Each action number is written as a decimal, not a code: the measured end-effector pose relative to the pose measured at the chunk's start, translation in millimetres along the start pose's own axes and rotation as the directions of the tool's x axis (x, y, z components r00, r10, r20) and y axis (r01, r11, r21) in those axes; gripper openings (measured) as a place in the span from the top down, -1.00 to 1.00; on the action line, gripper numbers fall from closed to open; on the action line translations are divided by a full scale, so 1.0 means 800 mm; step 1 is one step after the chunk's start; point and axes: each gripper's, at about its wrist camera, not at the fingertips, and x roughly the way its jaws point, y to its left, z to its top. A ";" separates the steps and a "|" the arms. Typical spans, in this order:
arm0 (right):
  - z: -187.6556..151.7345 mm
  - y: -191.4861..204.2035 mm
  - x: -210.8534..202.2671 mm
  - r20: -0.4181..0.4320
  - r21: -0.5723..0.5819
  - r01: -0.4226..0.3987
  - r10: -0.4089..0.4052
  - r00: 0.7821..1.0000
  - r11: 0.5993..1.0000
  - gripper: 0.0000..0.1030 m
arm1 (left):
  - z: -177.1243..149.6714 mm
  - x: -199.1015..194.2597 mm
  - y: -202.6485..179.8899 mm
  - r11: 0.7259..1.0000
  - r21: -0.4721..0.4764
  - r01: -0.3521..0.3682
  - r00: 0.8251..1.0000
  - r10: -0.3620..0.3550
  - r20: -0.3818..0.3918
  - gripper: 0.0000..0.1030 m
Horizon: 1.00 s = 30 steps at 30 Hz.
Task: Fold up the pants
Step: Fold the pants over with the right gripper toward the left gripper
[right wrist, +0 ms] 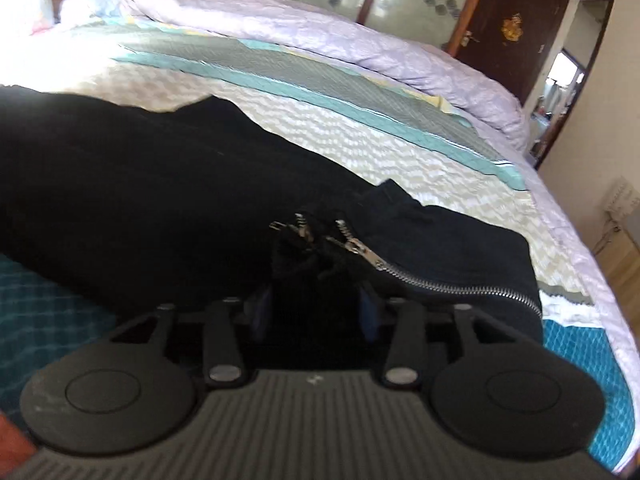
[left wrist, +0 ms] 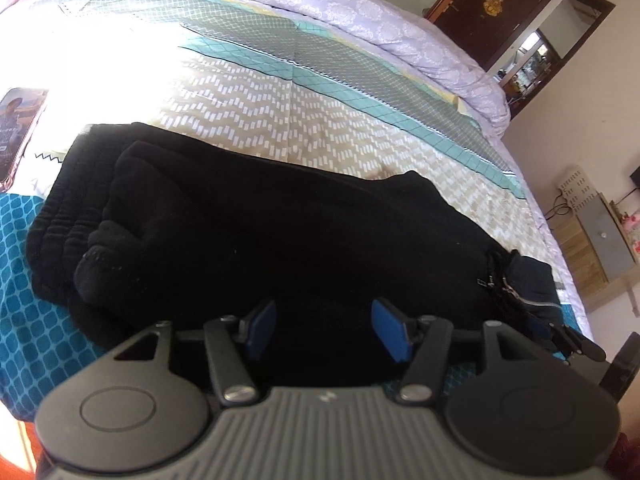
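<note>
I can read no text anywhere; the card (left wrist: pixel 18 128) lying on my bed (left wrist: pixel 280 92) carries print too blurred to read.

We are viewing a bed (left wrist: pixel 328 92) wearing a patterned bedspread (left wrist: pixel 260 112) in beige, teal and grey bands. A pale lilac quilt (left wrist: pixel 360 12) is lying bunched along the bed's far edge. A phone (left wrist: pixel 18 128) is resting near the left edge. A dark wooden door (left wrist: pixel 500 4) is standing behind, and a wooden cabinet (left wrist: pixel 596 240) is sitting at the right.
</note>
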 end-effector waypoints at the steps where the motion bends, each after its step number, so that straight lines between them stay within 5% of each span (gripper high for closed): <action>1: 0.001 -0.005 -0.010 0.009 0.019 -0.016 0.015 1.000 1.000 0.02 | -0.002 -0.004 0.000 1.000 0.004 0.008 1.000 -0.008 0.006 -0.07; 5: 0.011 -0.032 -0.043 0.089 0.129 -0.069 0.057 0.994 0.989 0.12 | -0.015 -0.031 0.010 0.999 0.001 0.038 0.998 -0.038 0.048 -0.07; 9: 0.022 -0.067 -0.026 0.113 0.324 -0.102 0.068 0.991 0.941 0.57 | -0.025 -0.064 0.038 0.998 -0.047 0.029 0.995 -0.024 0.099 -0.11; 13: 0.002 -0.084 0.034 -0.016 0.521 -0.089 0.114 0.993 0.849 0.53 | -0.035 -0.096 0.075 0.989 -0.146 -0.027 0.986 0.050 0.157 -0.21; 15: -0.003 -0.072 0.036 -0.007 0.512 -0.079 0.096 0.995 0.855 0.53 | -0.037 -0.107 0.099 0.974 -0.222 -0.049 0.981 0.089 0.171 -0.24; 18: 0.017 -0.059 0.016 -0.019 0.484 -0.035 0.051 0.999 0.875 0.50 | -0.035 -0.112 0.133 0.937 -0.349 -0.017 0.981 0.084 0.177 -0.63; 22: 0.038 -0.043 -0.018 0.101 0.521 -0.129 0.089 0.991 0.844 0.50 | -0.022 -0.093 0.153 0.919 -0.393 0.003 0.983 0.070 0.171 -0.81; 27: 0.084 0.034 -0.004 0.155 0.502 -0.386 0.358 0.921 0.774 0.55 | -0.008 -0.048 0.162 0.900 -0.435 -0.004 0.991 0.063 0.121 -0.94; 30: 0.112 0.105 0.017 0.153 0.469 -0.516 0.510 0.846 0.716 0.60 | -0.012 -0.032 0.171 0.877 -0.479 0.030 0.989 0.044 0.143 -0.94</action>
